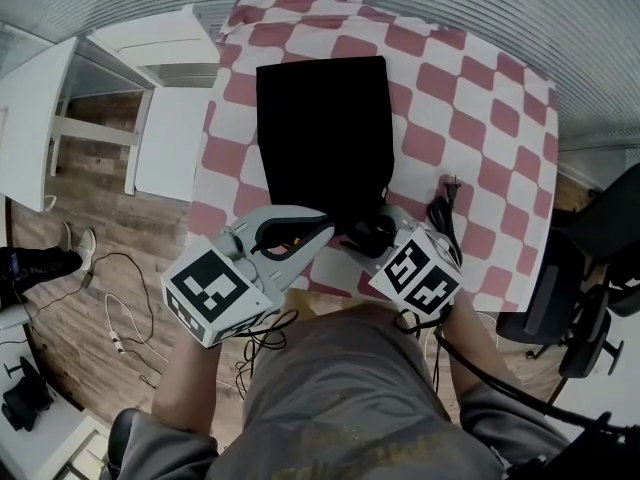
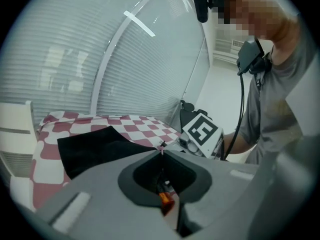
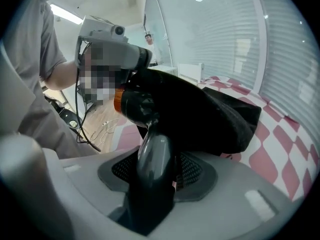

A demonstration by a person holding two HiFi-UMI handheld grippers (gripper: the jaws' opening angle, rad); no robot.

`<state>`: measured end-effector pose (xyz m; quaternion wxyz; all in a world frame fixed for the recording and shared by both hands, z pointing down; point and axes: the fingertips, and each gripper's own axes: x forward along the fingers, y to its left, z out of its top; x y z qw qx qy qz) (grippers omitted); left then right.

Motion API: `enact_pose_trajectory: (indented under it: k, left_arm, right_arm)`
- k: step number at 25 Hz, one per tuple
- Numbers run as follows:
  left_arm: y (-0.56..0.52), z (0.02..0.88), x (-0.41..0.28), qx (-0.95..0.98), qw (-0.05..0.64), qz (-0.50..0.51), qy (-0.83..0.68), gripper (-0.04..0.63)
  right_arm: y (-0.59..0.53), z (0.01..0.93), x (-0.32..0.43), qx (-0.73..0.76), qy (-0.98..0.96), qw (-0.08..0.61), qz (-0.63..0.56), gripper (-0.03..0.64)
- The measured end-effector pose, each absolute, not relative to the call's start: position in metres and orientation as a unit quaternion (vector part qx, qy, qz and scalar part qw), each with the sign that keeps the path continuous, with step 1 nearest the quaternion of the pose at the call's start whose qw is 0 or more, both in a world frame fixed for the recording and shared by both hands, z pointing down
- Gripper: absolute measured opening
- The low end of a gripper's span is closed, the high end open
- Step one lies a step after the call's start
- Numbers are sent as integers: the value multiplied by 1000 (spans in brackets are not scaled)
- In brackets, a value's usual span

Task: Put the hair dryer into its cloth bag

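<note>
The flat, rectangular black cloth bag lies lengthwise on the red-and-white checked surface, its mouth at the near end. That end is lifted off the cloth and draped over the front of the dark, glossy plastic hair dryer, whose barrel is partly inside the opening. An orange ring shows at the dryer's exposed rear. Its handle points down and back, clamped between the jaws of the right tool. The bag's raised near edge meets the closed tips of the left tool. The dryer's black cord lies coiled just right of the bag.
</note>
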<state>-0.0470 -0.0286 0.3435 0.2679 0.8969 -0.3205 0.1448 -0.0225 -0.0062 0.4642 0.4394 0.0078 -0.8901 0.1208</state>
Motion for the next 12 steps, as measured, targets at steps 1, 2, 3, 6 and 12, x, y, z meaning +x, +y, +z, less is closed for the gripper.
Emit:
enact_pose_trajectory:
  k: [1, 2, 3, 6, 12]
  left_arm:
    - [-27, 341, -44, 900, 272, 138, -313, 12]
    - [-26, 338, -41, 901, 277, 131, -306, 12]
    - [-24, 337, -39, 902, 280, 127, -304, 12]
    - [-25, 338, -48, 897, 268, 119, -330, 12]
    - [-31, 341, -107, 859, 244, 107, -437, 137]
  right_arm:
    - [-11, 465, -23, 23, -889, 439, 126, 216]
    - [-18, 466, -22, 40, -888, 439, 131, 216]
    - [-24, 467, -22, 55, -886, 439, 135, 216]
    - [-34, 467, -25, 68, -885, 437, 146, 216]
    - [-35, 468, -27, 70, -885, 438, 144, 216]
